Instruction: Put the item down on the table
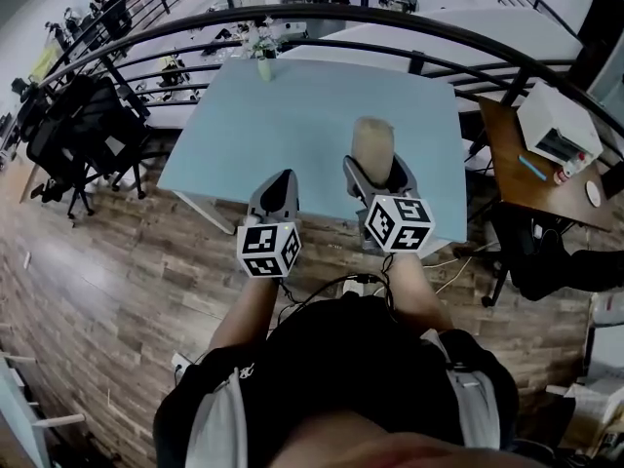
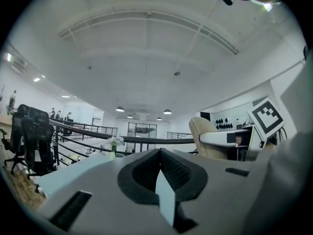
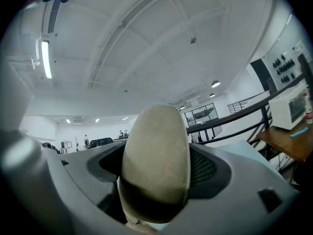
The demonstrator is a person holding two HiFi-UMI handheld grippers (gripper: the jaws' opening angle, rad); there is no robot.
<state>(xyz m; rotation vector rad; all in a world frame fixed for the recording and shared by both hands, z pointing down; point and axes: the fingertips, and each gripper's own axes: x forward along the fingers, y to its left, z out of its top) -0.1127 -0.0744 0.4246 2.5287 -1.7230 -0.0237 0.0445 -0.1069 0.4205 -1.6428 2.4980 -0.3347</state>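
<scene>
A beige oblong item (image 1: 372,144), shaped like a slipper or shoe sole, stands upright between the jaws of my right gripper (image 1: 377,175), which is shut on it above the near edge of the light blue table (image 1: 292,115). In the right gripper view the item (image 3: 156,151) fills the gap of the right gripper (image 3: 157,180) and sticks out past the jaw tips. My left gripper (image 1: 281,188) hovers just left of it, shut and holding nothing. The left gripper view shows the left gripper (image 2: 159,173) with jaws together, and the item (image 2: 203,136) off to the right.
A small vase of flowers (image 1: 263,61) stands at the table's far edge. A black railing (image 1: 390,22) curves behind the table. Black office chairs (image 1: 83,130) are at the left. A wooden desk (image 1: 517,169) with a white appliance (image 1: 558,125) stands at the right.
</scene>
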